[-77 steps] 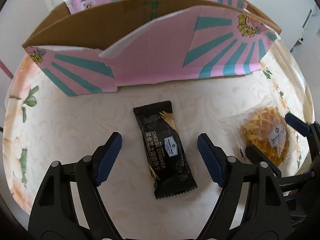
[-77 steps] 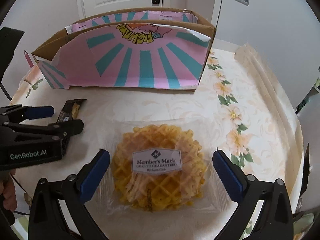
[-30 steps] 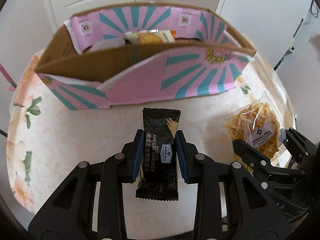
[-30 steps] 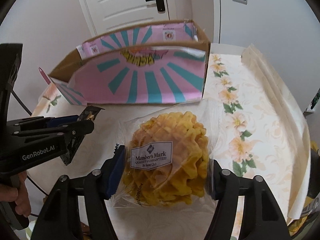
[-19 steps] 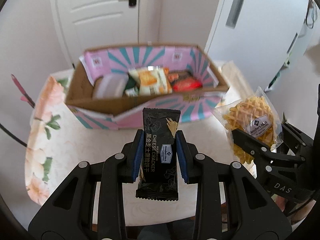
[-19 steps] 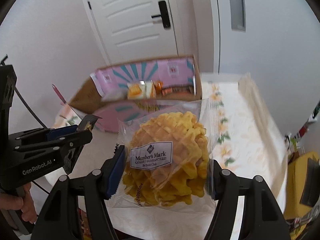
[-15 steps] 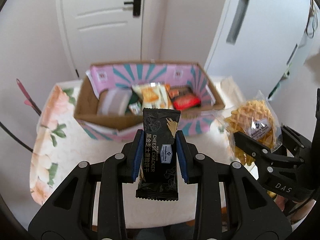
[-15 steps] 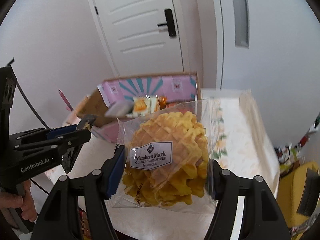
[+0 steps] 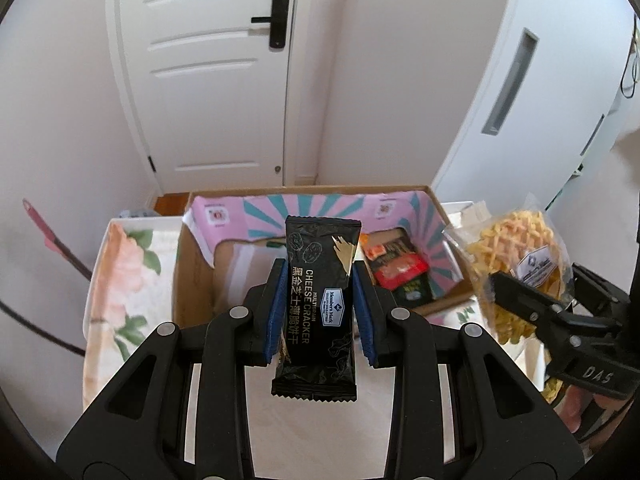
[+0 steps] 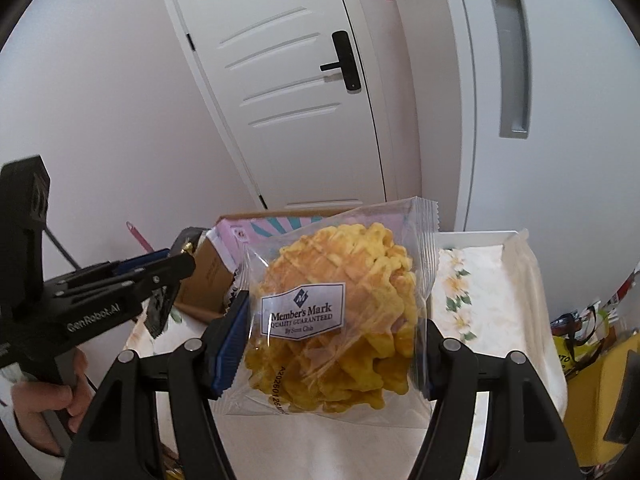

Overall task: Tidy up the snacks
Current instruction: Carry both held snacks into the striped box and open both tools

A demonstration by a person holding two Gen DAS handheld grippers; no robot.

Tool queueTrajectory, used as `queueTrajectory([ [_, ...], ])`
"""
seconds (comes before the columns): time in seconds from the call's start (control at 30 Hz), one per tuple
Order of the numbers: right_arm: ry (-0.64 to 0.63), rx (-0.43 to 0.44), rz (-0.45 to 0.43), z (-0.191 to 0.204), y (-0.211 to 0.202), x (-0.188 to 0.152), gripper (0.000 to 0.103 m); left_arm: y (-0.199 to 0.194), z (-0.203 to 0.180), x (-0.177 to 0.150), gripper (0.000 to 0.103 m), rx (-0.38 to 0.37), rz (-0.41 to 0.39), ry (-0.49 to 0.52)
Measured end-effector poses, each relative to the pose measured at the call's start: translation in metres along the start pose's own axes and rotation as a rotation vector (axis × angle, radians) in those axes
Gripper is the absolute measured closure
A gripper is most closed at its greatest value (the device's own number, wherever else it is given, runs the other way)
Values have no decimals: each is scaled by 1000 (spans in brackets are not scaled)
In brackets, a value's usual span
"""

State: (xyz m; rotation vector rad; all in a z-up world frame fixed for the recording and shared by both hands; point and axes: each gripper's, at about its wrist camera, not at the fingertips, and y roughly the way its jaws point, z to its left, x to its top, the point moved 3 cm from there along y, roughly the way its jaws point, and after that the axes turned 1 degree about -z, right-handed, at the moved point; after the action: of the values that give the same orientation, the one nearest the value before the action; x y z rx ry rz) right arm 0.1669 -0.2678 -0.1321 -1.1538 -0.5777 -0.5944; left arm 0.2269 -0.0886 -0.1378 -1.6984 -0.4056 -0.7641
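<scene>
While both grippers hang above the bench, I see my left gripper with its jaws clamped on the cracker packet, which stands upright between the blue pads. Beyond those jaws sits the open box — other snacks lie inside it, toward its right end. My right gripper has its jaws clamped on the waffle packet, label facing me. Left of those jaws the other gripper shows side-on, a hand on its handle — the box partly hidden behind the waffle.
</scene>
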Motion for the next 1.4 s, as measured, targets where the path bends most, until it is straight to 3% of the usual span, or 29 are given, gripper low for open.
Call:
queueTrajectory([
  [0.4, 68, -52, 31, 1, 47, 27, 39, 73, 25, 17, 72, -14, 118, 78],
  [0.43, 75, -59, 34, 0, 51, 28, 39, 77, 26, 16, 64, -6, 128, 90],
  [0.53, 89, -75, 44, -2, 58, 29, 39, 84, 28, 12, 0, 29, 129, 120],
  [1.03, 94, -93, 117, 5, 99, 38, 38, 66, 71, 7, 1, 48, 108, 77],
  [1.23, 89, -96, 195, 2, 128, 40, 36, 53, 88, 6, 1, 60, 91, 31],
  [1.37, 129, -107, 236, -10, 143, 34, 17, 45, 92, 3, 1, 70, 80, 26],
  [1.4, 138, -112, 231, -13, 144, 33, 17, 43, 92, 2, 1, 73, 78, 27],
])
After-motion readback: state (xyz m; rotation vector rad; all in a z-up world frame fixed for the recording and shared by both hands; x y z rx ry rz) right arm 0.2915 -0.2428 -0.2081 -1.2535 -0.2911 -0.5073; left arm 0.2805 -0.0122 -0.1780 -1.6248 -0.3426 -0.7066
